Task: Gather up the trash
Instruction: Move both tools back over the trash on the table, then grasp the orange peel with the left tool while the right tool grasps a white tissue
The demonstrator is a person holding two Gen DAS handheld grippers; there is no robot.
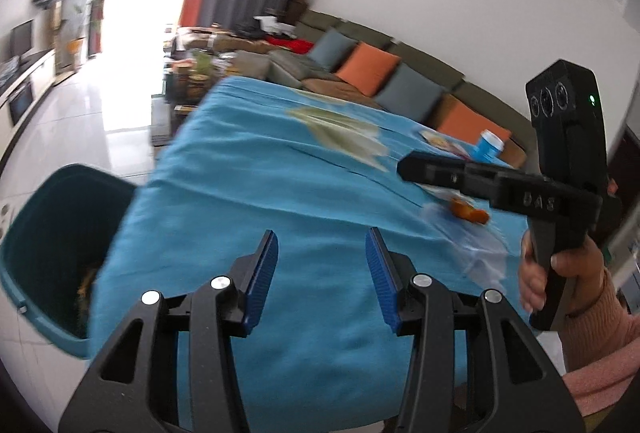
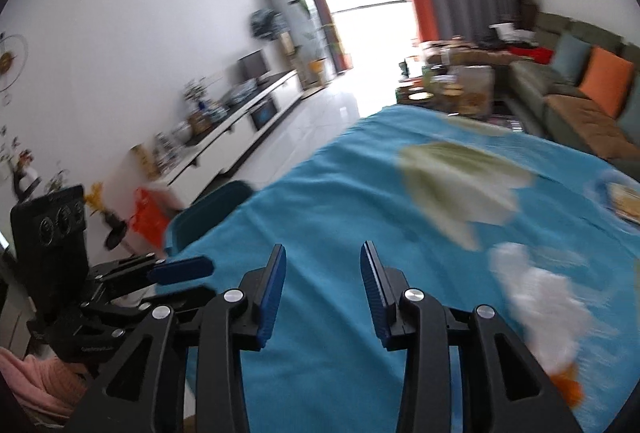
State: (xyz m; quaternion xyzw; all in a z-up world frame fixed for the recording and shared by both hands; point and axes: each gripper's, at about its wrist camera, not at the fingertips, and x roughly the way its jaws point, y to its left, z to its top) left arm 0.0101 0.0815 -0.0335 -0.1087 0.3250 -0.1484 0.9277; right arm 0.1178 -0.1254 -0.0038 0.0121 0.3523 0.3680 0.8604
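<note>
My left gripper is open over the blue tablecloth, with nothing between its blue pads. A teal bin stands beside the table's left edge, with some scraps inside. My right gripper is also open and empty above the cloth; in the left wrist view the right gripper reaches in from the right, held by a hand in a pink sleeve. Orange peel lies on clear plastic below it. A white crumpled tissue and green-white wrappers lie blurred on the cloth.
A blue cup and a snack packet sit at the table's far right. A sofa with orange and grey cushions runs behind the table. A cluttered coffee table and a long white cabinet lie beyond, across tiled floor.
</note>
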